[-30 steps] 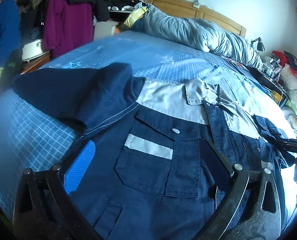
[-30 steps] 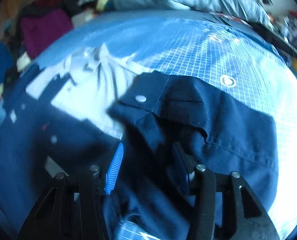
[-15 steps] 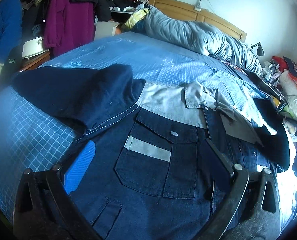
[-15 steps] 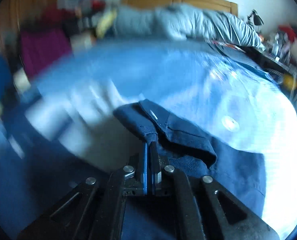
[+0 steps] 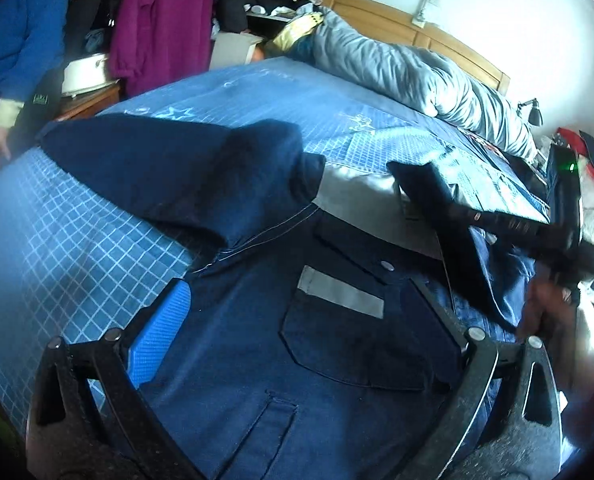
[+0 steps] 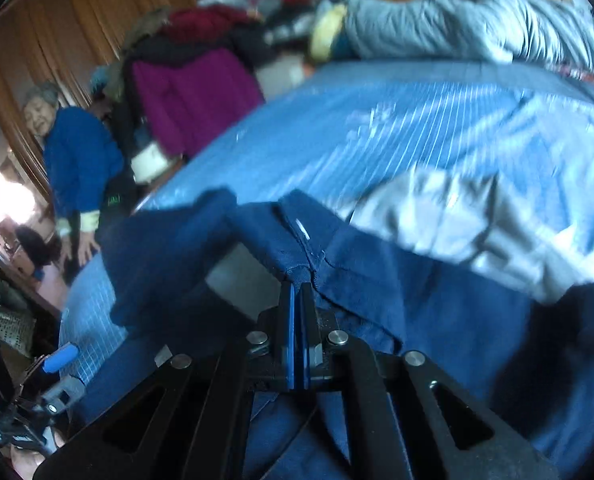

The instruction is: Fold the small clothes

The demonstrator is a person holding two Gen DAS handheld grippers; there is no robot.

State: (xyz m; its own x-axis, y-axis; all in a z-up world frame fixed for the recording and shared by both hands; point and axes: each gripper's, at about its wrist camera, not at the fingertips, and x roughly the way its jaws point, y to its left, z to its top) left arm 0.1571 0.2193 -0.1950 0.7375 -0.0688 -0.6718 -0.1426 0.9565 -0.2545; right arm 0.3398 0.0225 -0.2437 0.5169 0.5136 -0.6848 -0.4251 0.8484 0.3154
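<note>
A small navy denim shirt (image 5: 337, 344) with a grey yoke and a grey-striped chest pocket lies face up on the blue checked bed (image 5: 77, 232). Its left sleeve (image 5: 169, 168) is spread out to the left. My left gripper (image 5: 297, 308) is open, low over the shirt's chest, holding nothing. My right gripper (image 6: 297, 280) is shut on the cuff of the shirt's right sleeve (image 6: 293, 236) and holds it lifted over the shirt body. In the left wrist view the right gripper (image 5: 457, 210) comes in from the right with the sleeve (image 5: 429, 184) hanging from it.
A grey quilt (image 5: 417, 68) lies against the wooden headboard (image 5: 417, 32). Clothes, among them a purple coat (image 5: 157, 36), hang at the far left. A person in a blue sweater (image 6: 77, 160) stands beside the bed. Clutter (image 5: 593, 184) lies off the bed's right edge.
My right gripper has shut on the right sleeve's cuff, lifted it, and carried it leftward over the shirt. The left gripper has stayed open over the chest.
</note>
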